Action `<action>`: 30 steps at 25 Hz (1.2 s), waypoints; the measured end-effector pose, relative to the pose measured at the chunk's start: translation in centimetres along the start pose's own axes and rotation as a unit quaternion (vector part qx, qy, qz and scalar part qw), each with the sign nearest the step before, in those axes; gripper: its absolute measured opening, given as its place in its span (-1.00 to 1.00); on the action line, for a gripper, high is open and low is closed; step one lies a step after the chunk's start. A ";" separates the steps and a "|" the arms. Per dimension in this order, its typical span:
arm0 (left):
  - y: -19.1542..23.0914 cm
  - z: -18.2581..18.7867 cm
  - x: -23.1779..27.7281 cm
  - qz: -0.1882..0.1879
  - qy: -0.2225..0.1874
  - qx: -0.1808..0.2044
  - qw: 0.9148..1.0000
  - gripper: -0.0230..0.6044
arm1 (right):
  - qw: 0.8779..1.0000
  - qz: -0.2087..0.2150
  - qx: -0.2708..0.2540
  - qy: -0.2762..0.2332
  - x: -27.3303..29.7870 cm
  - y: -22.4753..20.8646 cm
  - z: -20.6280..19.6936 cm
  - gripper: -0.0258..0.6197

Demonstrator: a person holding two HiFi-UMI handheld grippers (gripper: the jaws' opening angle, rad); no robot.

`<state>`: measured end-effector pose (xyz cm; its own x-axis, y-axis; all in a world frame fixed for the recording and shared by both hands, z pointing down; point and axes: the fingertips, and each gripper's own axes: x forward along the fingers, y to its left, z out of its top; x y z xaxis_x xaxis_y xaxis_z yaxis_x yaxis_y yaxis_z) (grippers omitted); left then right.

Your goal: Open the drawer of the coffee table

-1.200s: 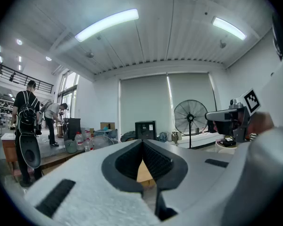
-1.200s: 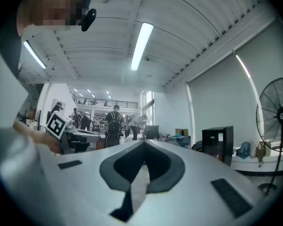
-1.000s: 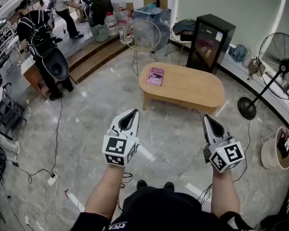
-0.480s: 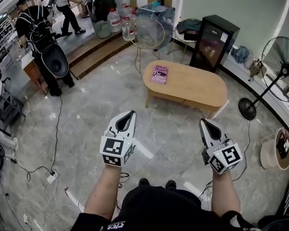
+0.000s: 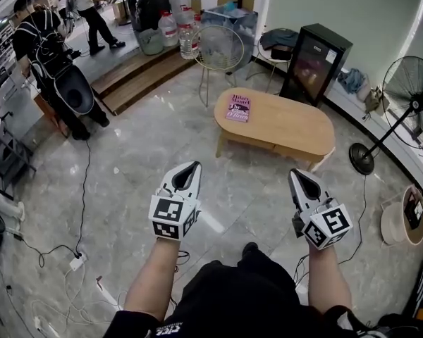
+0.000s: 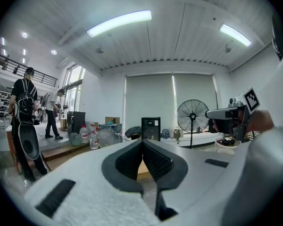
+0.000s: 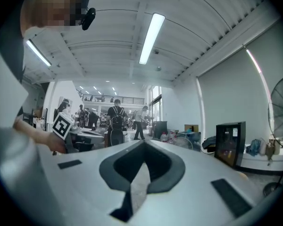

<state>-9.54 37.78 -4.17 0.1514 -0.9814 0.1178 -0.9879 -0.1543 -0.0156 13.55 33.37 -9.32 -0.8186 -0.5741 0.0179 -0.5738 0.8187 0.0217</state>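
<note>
The oval wooden coffee table point(image 5: 282, 125) stands on the marble floor ahead, with a purple book point(image 5: 238, 108) lying on its left end. Its drawer cannot be made out from here. Both grippers hover above the floor, well short of the table. My left gripper point(image 5: 194, 166) is shut and holds nothing. My right gripper point(image 5: 294, 173) is shut and empty too. In the left gripper view the jaws point(image 6: 142, 142) meet at the tip, and the right gripper point(image 6: 226, 114) shows at the right edge. In the right gripper view the tips point(image 7: 144, 142) are also together.
A black cabinet point(image 5: 314, 63) and a wire chair point(image 5: 220, 50) stand behind the table. A standing fan point(image 5: 402, 104) is at the right. A person with a backpack point(image 5: 53, 62) stands at the left by wooden steps point(image 5: 137, 76). Cables and a power strip point(image 5: 76, 263) lie on the floor at the left.
The view has shifted forward: the coffee table sits slightly nearer and more to the right. Both grippers stay shut and keep their spacing. The person's feet have changed position below.
</note>
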 end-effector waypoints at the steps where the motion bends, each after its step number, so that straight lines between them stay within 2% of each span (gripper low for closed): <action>1: 0.4 0.0 -0.1 0.004 -0.001 0.001 1.000 -0.90 | 1.000 0.001 -0.002 -0.001 0.3 0.0 0.0 -0.91; 7: 2.5 -1.2 0.9 0.014 0.011 -0.004 1.000 -0.90 | 1.000 0.001 0.007 -0.004 2.8 -1.3 -1.2 -0.91; 14: 4.1 -2.6 5.8 0.009 0.031 -0.019 0.999 -0.90 | 0.999 0.009 0.030 0.007 7.1 -4.6 -3.4 -0.91; 21: 5.1 -3.7 13.5 0.004 0.061 -0.027 0.998 -0.90 | 0.998 0.014 0.051 0.025 11.9 -10.9 -5.5 -0.91; 30: 4.6 -3.3 25.1 -0.010 0.086 -0.023 0.996 -0.90 | 0.996 0.017 0.078 0.042 17.1 -20.1 -8.1 -0.91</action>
<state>-10.40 12.76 2.00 0.1665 -0.9435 0.2864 -0.9859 -0.1641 0.0326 11.30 6.98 -1.33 -0.8366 -0.5388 0.0991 -0.5478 0.8255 -0.1357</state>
